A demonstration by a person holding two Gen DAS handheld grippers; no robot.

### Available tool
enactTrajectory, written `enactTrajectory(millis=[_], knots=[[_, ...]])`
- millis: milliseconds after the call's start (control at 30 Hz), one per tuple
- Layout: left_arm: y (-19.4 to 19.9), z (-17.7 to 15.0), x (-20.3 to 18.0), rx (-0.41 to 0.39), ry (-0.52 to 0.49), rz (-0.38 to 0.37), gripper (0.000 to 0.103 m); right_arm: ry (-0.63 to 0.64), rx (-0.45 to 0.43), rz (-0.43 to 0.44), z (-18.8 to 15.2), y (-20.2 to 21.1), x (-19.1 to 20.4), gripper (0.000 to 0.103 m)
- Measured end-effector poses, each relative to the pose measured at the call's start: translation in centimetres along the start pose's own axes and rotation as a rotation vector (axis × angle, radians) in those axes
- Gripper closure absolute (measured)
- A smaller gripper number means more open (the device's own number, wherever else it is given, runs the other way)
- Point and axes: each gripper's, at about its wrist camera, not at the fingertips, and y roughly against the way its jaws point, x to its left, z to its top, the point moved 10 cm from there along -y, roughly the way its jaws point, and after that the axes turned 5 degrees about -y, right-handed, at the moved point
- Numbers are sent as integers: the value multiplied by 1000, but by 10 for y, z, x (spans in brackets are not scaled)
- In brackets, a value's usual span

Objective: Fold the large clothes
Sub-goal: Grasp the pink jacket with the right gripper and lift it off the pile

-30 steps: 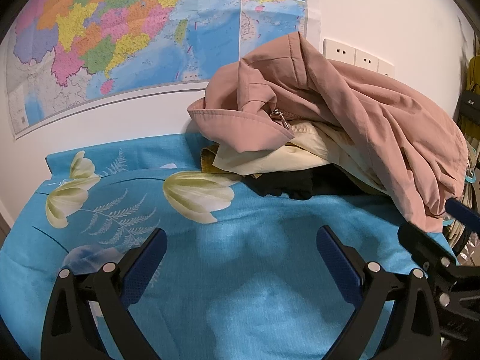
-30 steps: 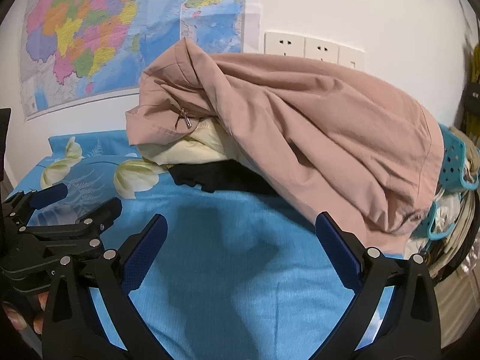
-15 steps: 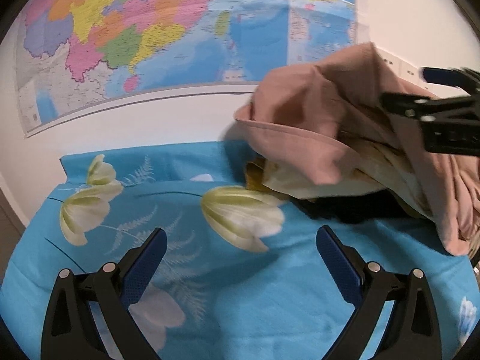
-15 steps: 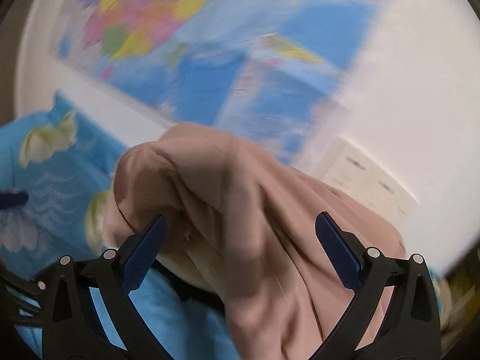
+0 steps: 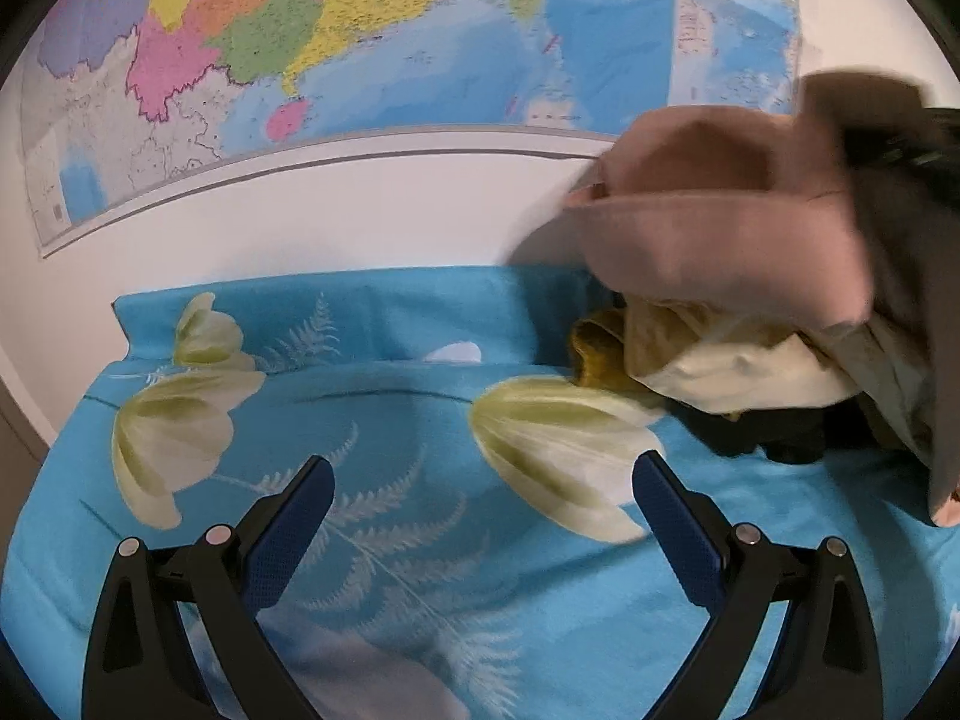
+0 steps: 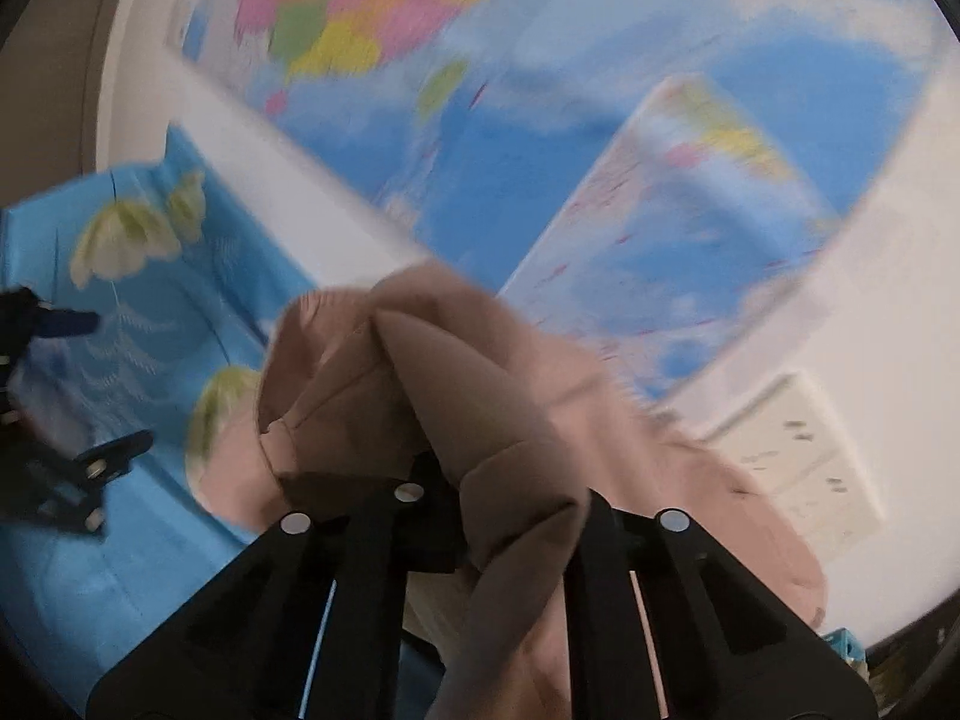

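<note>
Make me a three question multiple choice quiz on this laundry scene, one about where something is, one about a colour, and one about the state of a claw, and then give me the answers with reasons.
1. Where does the pile of clothes lie, seen from the left wrist view?
A. On the right of the bedsheet, against the wall
B. On the floor
C. At the near left corner of the bedsheet

2. What colour is the garment being lifted?
A. Navy
B. Dusty pink
C. Green

3. How does the left claw stand?
A. Shut on the bedsheet
B. Shut on the garment
C. Open, holding nothing

Answers:
1. A: the cream garment and the dark clothes under it sit at the right of the blue floral bedsheet, below the wall map.
2. B: the pink jacket bunched in the right claw is dusty pink.
3. C: the left claw has its fingers wide apart over bare sheet.
</note>
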Motion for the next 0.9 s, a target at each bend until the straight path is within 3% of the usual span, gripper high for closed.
enactTrajectory(millis=[100, 267, 400, 533, 600, 633, 733, 767, 833, 900], knots=[[-2, 16, 4, -50, -28, -33, 7, -120, -94, -6, 10, 61, -38, 95], [14, 54, -17, -179, -96, -116, 7, -347, -346, -41, 30, 194, -125, 95], [37, 83, -61, -309, -184, -219, 7, -413, -421, -96, 39, 259, -170, 95], [69, 96, -130, -461, -324, -390, 7, -432, -419, -118, 38, 273, -186, 95], [83, 93, -160, -555, -409, -409, 7, -445, -407, -105, 34, 271, -190, 95], [88, 87, -180, -608, -484, -400, 7, -455, -402, -97, 31, 270, -191, 95], [86, 71, -222, -655, -647, -378, 6, -460, -394, -74, 32, 264, -189, 95], [82, 68, -231, -674, -697, -340, 6, -456, -391, -72, 29, 264, -189, 95], [72, 72, -243, -685, -742, -277, 6, -470, -387, -50, 25, 262, -188, 95], [66, 85, -243, -674, -710, -265, 13, -462, -385, -53, 21, 263, -186, 95]])
